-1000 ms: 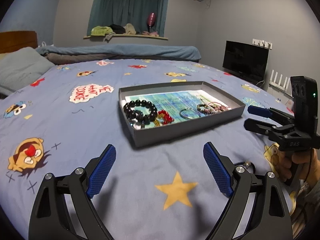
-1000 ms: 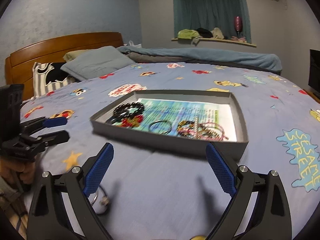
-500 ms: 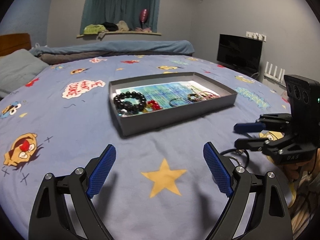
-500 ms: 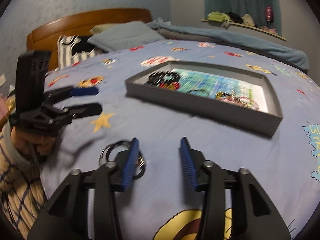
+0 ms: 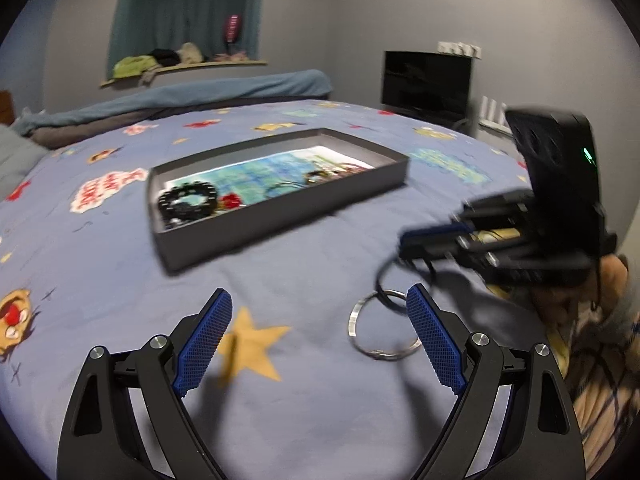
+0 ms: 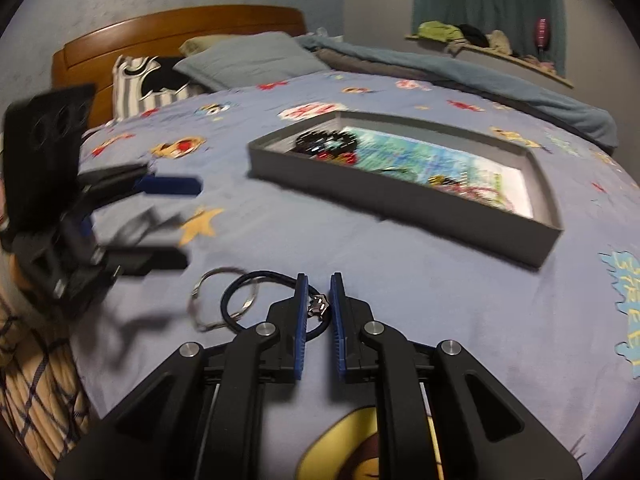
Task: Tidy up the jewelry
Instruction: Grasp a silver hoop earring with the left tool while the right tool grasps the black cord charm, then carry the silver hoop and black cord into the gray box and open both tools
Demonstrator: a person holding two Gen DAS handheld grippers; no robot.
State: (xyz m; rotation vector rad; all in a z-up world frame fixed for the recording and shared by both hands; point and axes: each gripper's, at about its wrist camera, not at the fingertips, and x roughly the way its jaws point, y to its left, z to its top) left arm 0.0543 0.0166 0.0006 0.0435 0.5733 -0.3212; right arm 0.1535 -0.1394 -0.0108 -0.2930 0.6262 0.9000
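Note:
A black cord bracelet point(image 6: 256, 278) with a small metal charm point(image 6: 319, 304) lies on the blue bedspread. My right gripper point(image 6: 319, 280) is closing on it, with the charm pinched between the blue pads. A silver bangle point(image 5: 380, 328) overlaps the cord and lies just inside the right finger of my left gripper point(image 5: 319, 294), which is wide open and holds nothing. Beyond them stands the grey tray point(image 5: 280, 220), holding a black bead bracelet point(image 5: 188, 200), red beads point(image 5: 232, 200) and more bracelets at its far end. The left wrist view shows the right gripper point(image 5: 404, 244) low over the cord.
Pillows point(image 6: 244, 58) and a wooden headboard point(image 6: 180, 24) stand at the bed's head. A folded blue blanket point(image 5: 180, 100) runs along the far side. A dark TV point(image 5: 426, 80) is against the wall. A plaid sleeve point(image 6: 36, 360) is at the bed's near edge.
My right gripper went from wide open to nearly shut around the cord bracelet's charm. My left gripper shifted right, so the silver bangle now lies by its right finger.

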